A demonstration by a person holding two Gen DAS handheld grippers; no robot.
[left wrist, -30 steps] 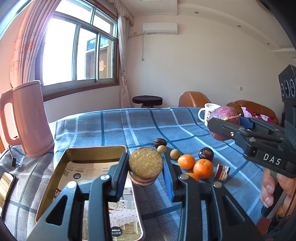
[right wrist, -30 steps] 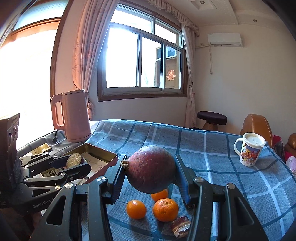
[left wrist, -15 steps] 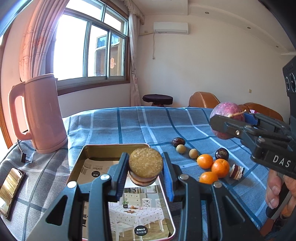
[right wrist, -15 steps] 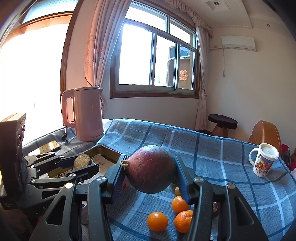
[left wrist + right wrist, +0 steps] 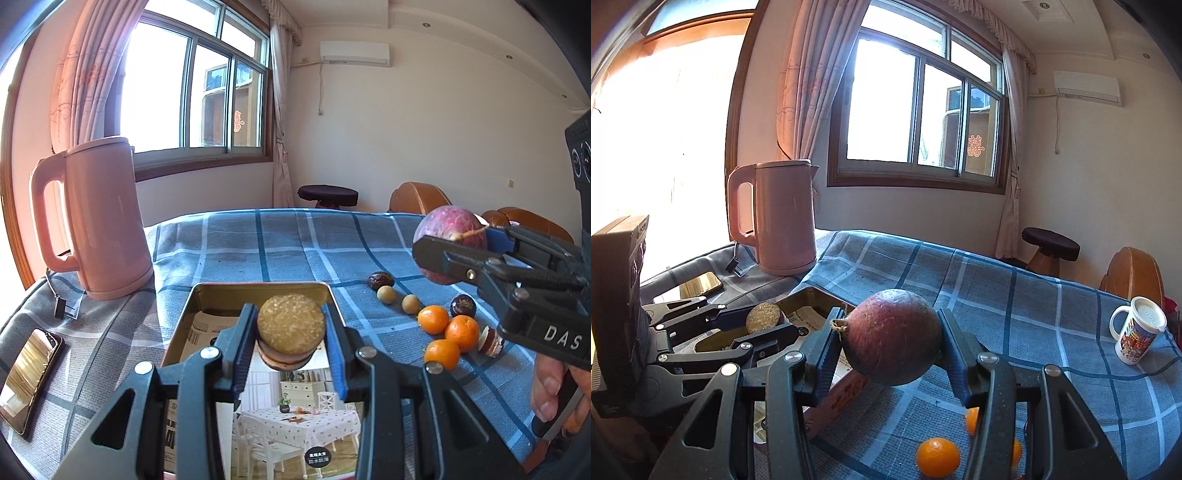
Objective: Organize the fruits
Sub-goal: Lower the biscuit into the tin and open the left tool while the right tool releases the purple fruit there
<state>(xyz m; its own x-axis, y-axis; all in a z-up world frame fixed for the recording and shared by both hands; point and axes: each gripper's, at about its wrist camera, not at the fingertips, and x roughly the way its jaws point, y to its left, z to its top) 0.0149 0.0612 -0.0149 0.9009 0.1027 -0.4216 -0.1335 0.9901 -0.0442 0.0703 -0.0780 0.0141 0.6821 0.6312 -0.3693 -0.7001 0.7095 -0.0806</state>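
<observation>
My left gripper [image 5: 291, 338] is shut on a round brown sandwich biscuit [image 5: 291, 329] and holds it above the open metal tin [image 5: 258, 290]. My right gripper [image 5: 890, 349] is shut on a large reddish-purple round fruit [image 5: 892, 347], held in the air right of the tin; it shows in the left wrist view [image 5: 448, 242] too. On the blue checked cloth lie three oranges [image 5: 460, 332], two small tan fruits [image 5: 386, 294], two dark wrinkled fruits [image 5: 380, 279] and a second biscuit [image 5: 489, 339].
A pink kettle [image 5: 98, 218] stands left behind the tin. A phone [image 5: 27, 373] lies at the left edge. A printed white mug [image 5: 1137, 334] stands at the far right. Brown chairs [image 5: 419, 194] and a stool [image 5: 328, 194] are beyond the table.
Both grippers have swung left with their loads. The left one now has the biscuit over the tin; the right one has carried the fruit closer to the tin's right edge.
</observation>
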